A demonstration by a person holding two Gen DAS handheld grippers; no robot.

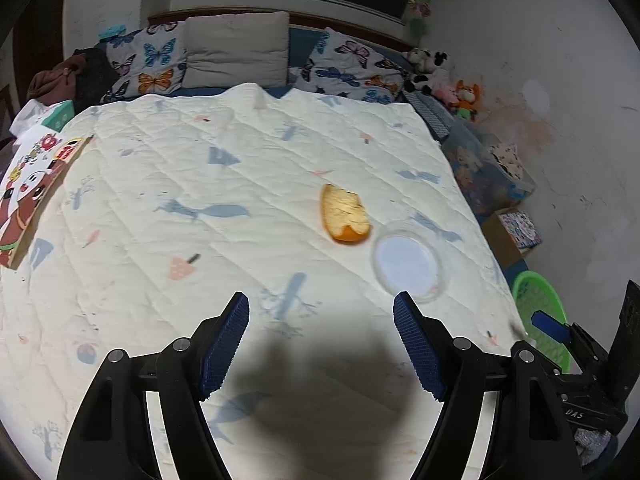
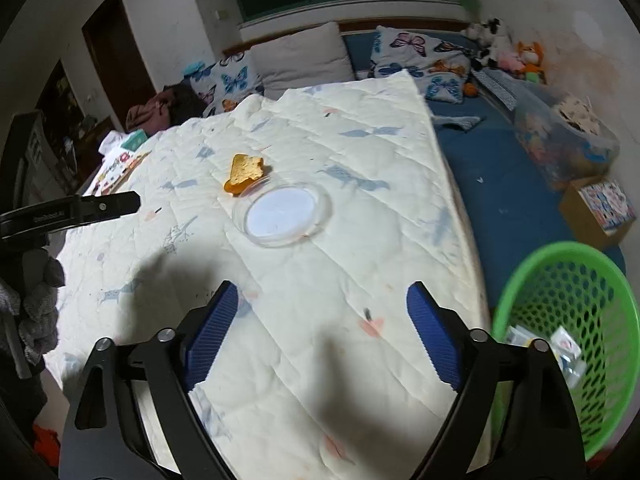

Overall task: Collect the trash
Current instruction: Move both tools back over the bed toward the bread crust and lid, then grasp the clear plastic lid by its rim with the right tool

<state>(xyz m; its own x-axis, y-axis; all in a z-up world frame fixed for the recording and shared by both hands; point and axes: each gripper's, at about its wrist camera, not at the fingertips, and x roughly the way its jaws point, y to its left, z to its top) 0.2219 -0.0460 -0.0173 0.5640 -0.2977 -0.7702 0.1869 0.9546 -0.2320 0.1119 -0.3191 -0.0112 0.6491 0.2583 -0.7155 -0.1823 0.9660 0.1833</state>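
**Inspector:** Start with the largest item.

**Assistant:** The bed (image 1: pixel 160 184), under a white quilted cover, with pillows at the far end. Nothing is piled on the near half, so there is open room for both tools to travel over it.

**Inspector:** The receptacle?

**Assistant:** A green basket (image 2: pixel 568 280) stands off the bed, just beside its right-hand edge. It already holds a few wrappers (too small to identify), so I judge part of the collecting done.

**Inspector:** What is left?

**Assistant:** Two pieces lie on the cover, toward the right side. A clear plastic lid (image 2: pixel 286 216) lies flat, and an orange peel (image 2: pixel 244 172) sits just beyond it, touching or nearly touching its rim; I cannot tell which. Both are near the bed's right edge, on the basket's side.

**Inspector:** The tools?

**Assistant:** The left claw (image 1: pixel 322 344) hangs over the near cover, spread wide and holding nothing. The right claw (image 2: pixel 322 332) is likewise spread wide and empty, with the lid ahead of it and the basket to its right.

**Inspector:** Risks?

**Assistant:** The flat lid offers little to pinch on soft bedding. In my judgement, a carry to the basket must clear the mattress edge.
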